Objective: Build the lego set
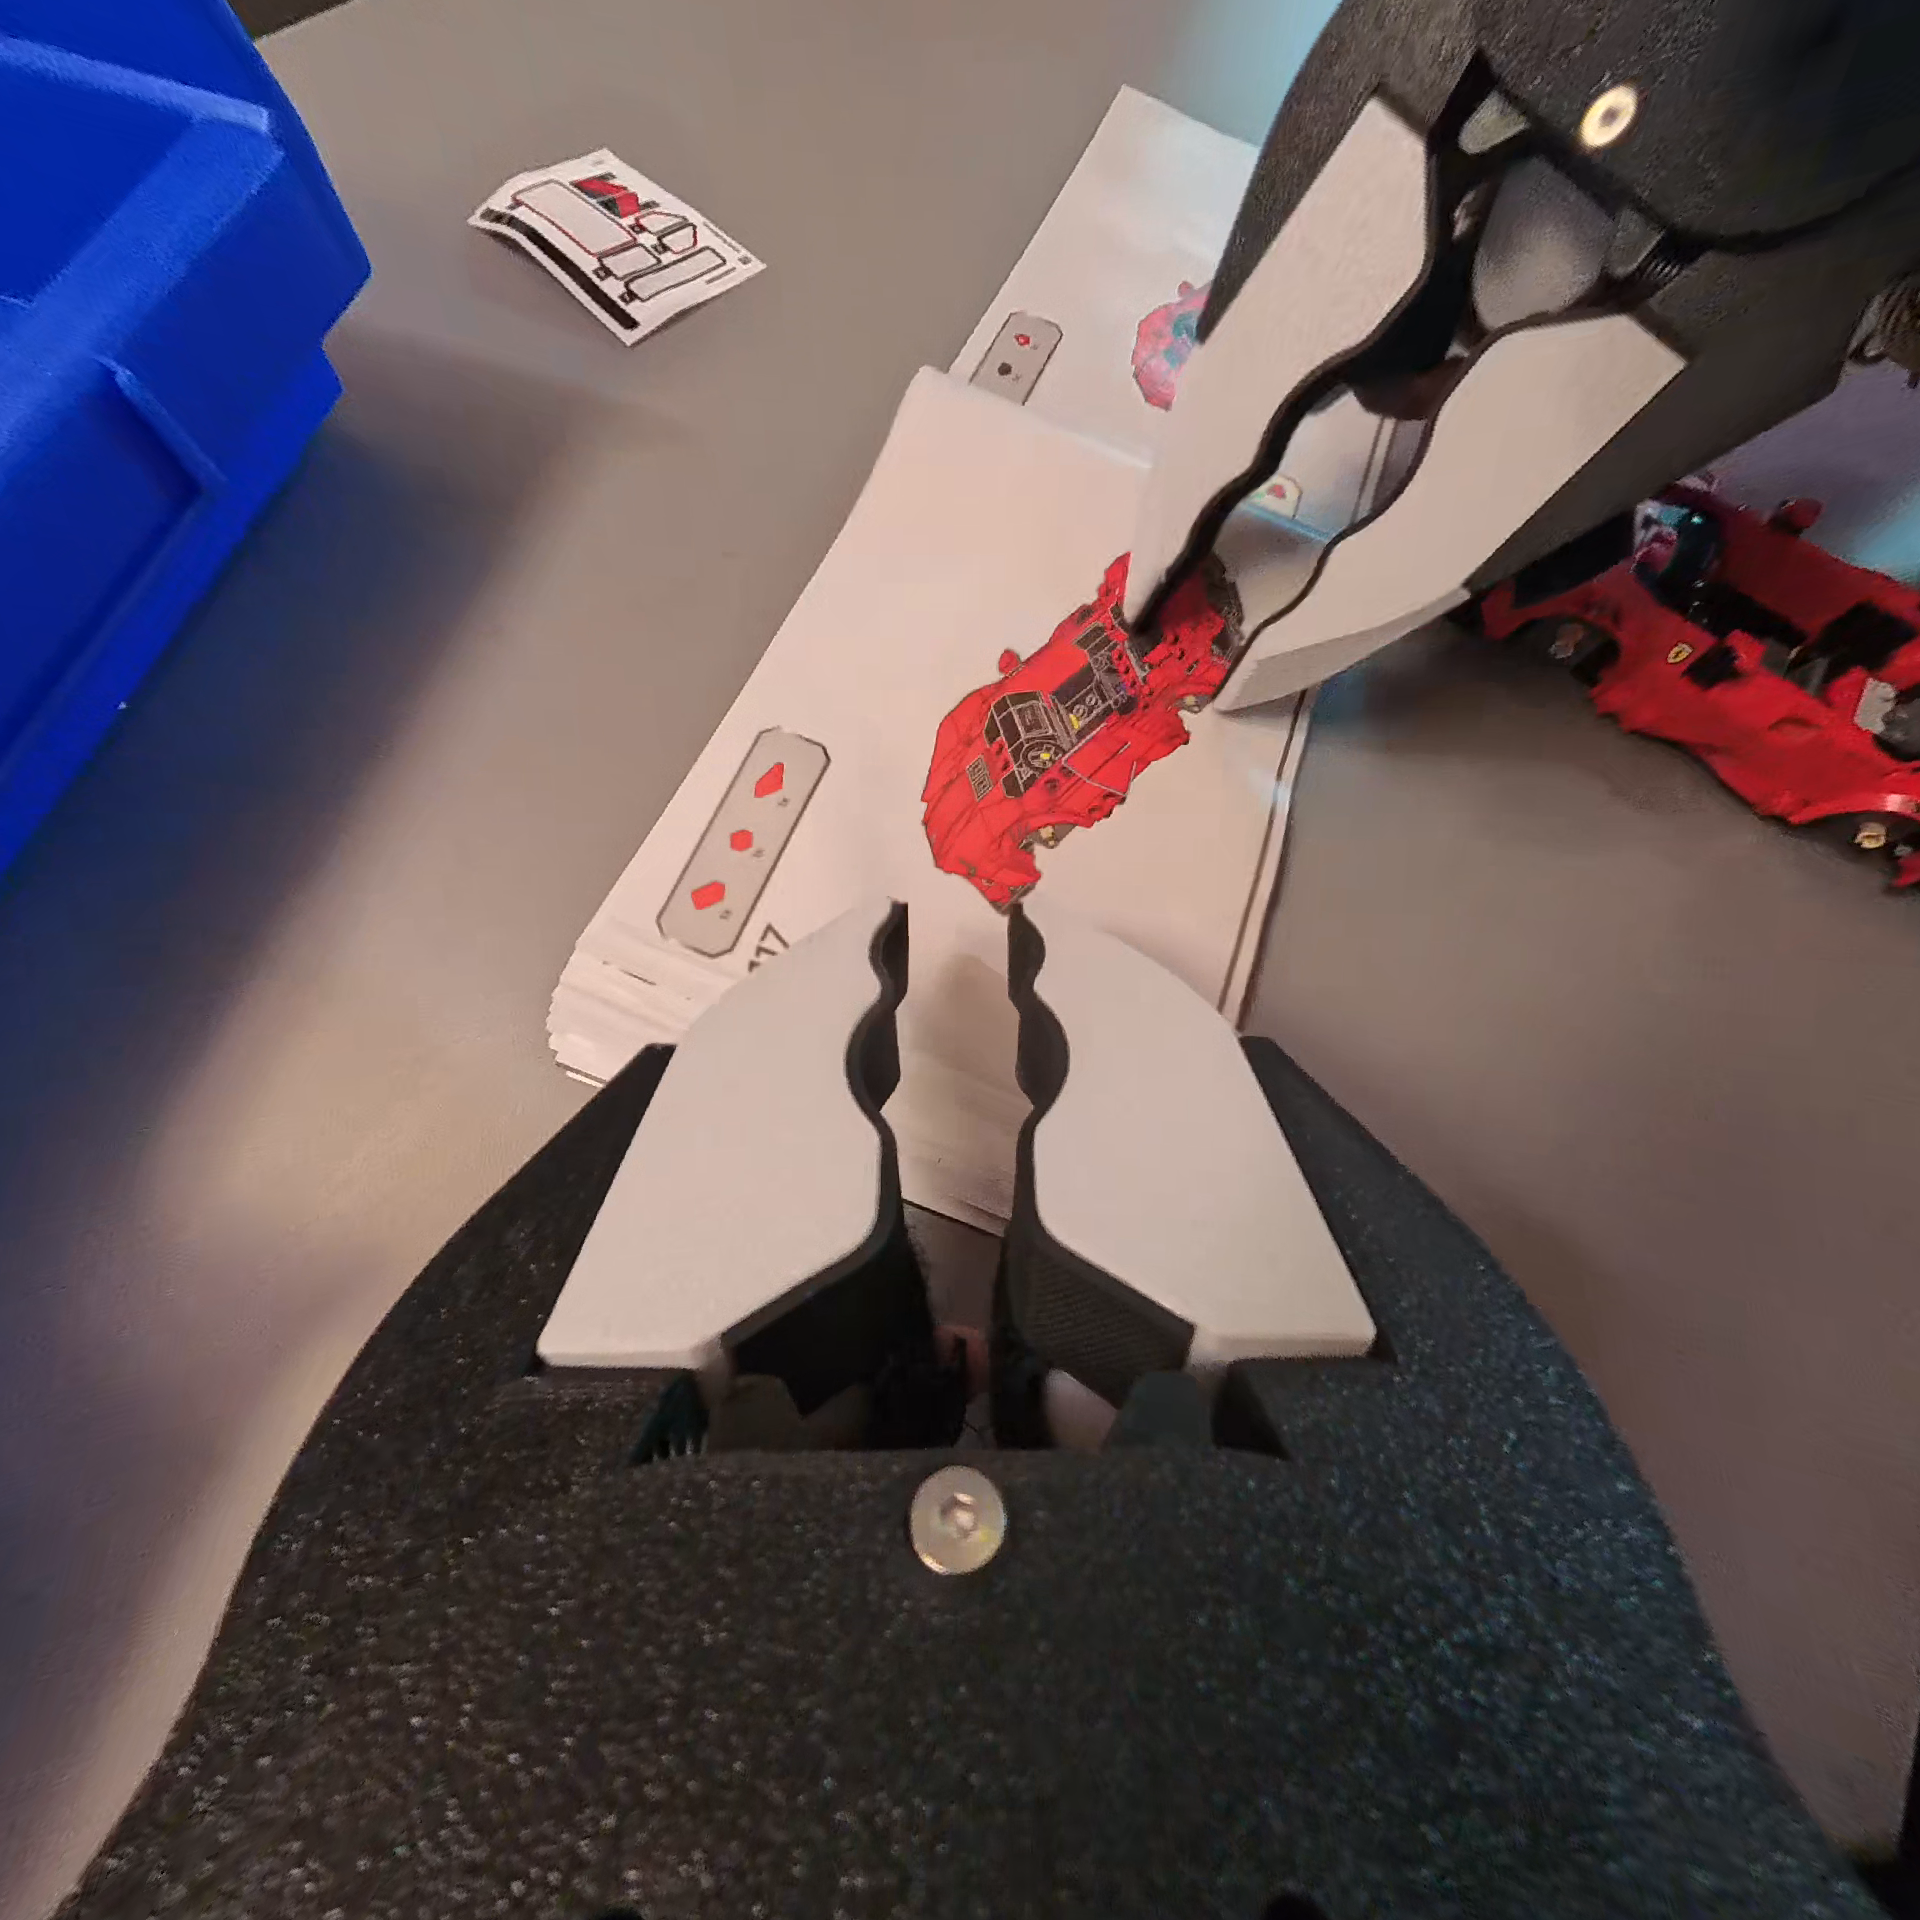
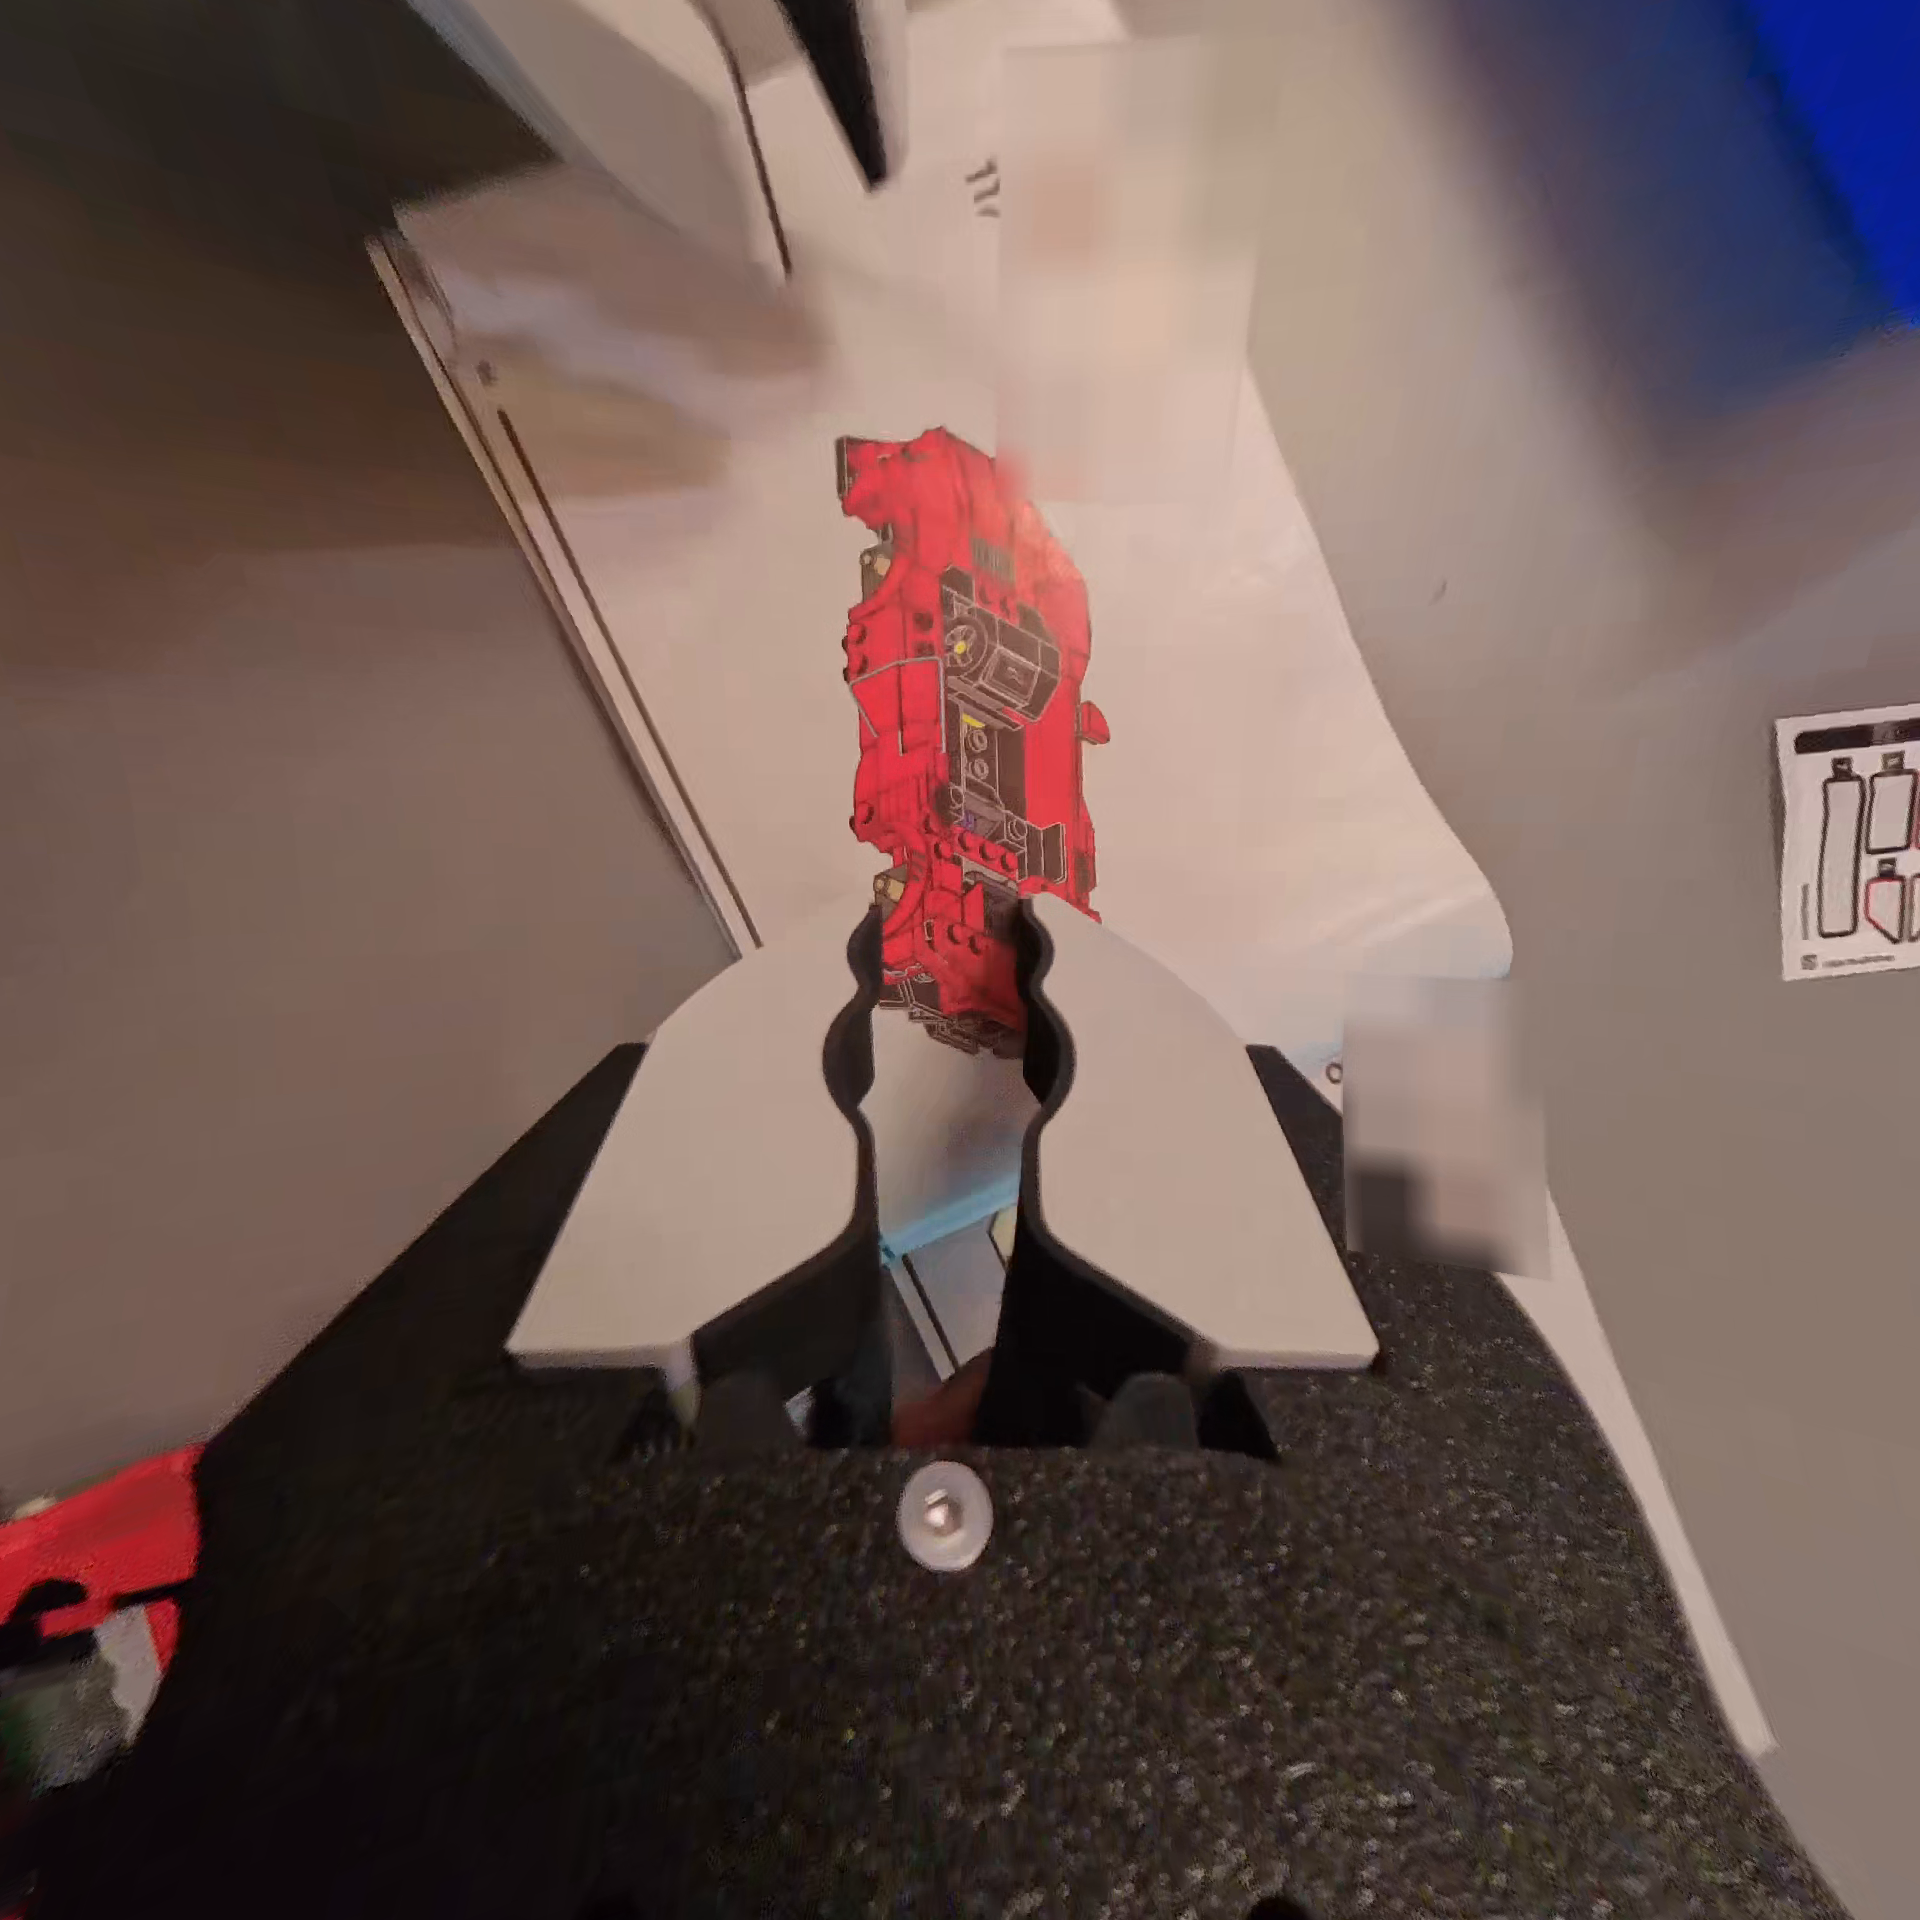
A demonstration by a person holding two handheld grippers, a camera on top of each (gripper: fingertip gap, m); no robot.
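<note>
An open instruction booklet point(image 1: 997, 582) lies on a grey table point(image 1: 416, 1039). Its white page shows a printed drawing of a red car point(image 1: 1049, 748) seen from above, with black and grey detail in the middle. Beside the drawing is a grey parts box point(image 1: 743, 842) holding three small red pieces, and there is small printing at the page edge.

The left gripper point(image 1: 956, 914) hovers over the near edge of the booklet. Its pale grey fingers point(image 1: 769, 1122) stand slightly apart with a narrow gap between them, and nothing is held.

The right gripper point(image 1: 1195, 644) reaches down from the upper right. Its fingers are a little apart and empty, and their tips sit at the top end of the printed car, at or just above the page; contact cannot be told. In the right wrist view, the same gripper point(image 2: 951, 925) points along the drawing.

The partly built red Lego car point(image 1: 1756, 675) sits on the table to the right of the booklet, with a small yellow badge on its side.

A sticker sheet point(image 1: 618, 244) lies beyond the booklet, near a blue plastic bin point(image 1: 135, 416) at far left.
</note>
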